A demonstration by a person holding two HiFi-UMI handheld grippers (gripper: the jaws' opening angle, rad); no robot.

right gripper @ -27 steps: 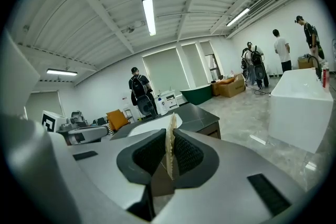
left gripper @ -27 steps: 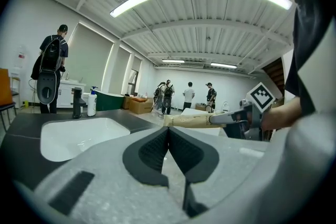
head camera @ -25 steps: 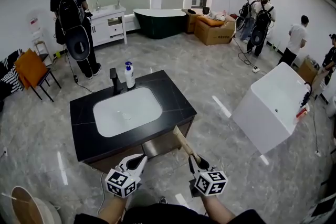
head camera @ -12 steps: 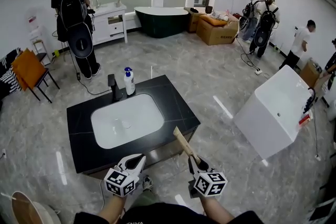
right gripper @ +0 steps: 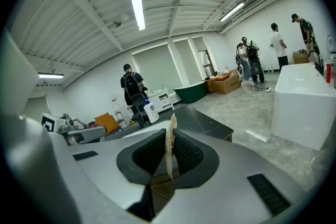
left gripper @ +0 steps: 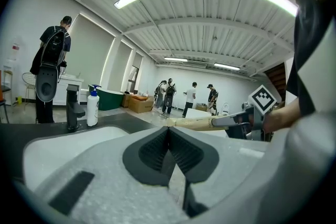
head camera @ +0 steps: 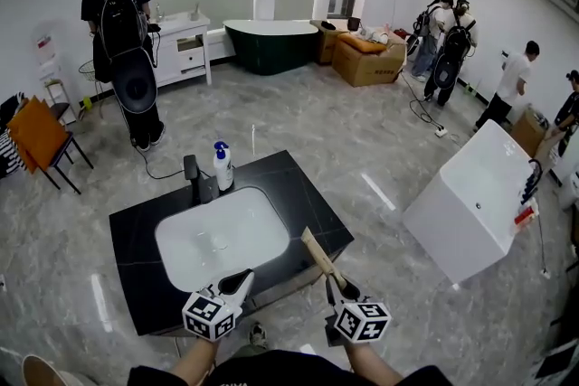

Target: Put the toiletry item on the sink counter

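Far left: orange chair (head camera: 36,129) against the wall. A person with a backpack (head camera: 118,14) stands beside it, facing away.

Centre-left: black sink tabletop (head camera: 303,194) with a white basin (head camera: 222,235) set into it. At the basin's back rim a black faucet (head camera: 192,178) stands upright. Just beside the faucet, on its right, is a white pump bottle (head camera: 223,169) with a blue top, also upright.

Left gripper (head camera: 242,281) is at the tabletop's near edge, in front of the basin. Its own view shows the fingers (left gripper: 181,149) clenched together, nothing between them.

Right gripper (head camera: 336,287) is just right of the left one, level with it. Its fingers (right gripper: 186,152) grasp a flat wooden toiletry item (head camera: 318,254), seen edge-on between the pads in the right gripper view (right gripper: 170,147). The item is in the air, not set down. It slants up and to the left from the fingers, and in the head view its free end lies over the tabletop's near right edge. The left gripper view shows it lying roughly level (left gripper: 193,123).

Right: white freestanding tub (head camera: 470,203) on the grey floor, well apart from the tabletop. Several people stand by the far wall.
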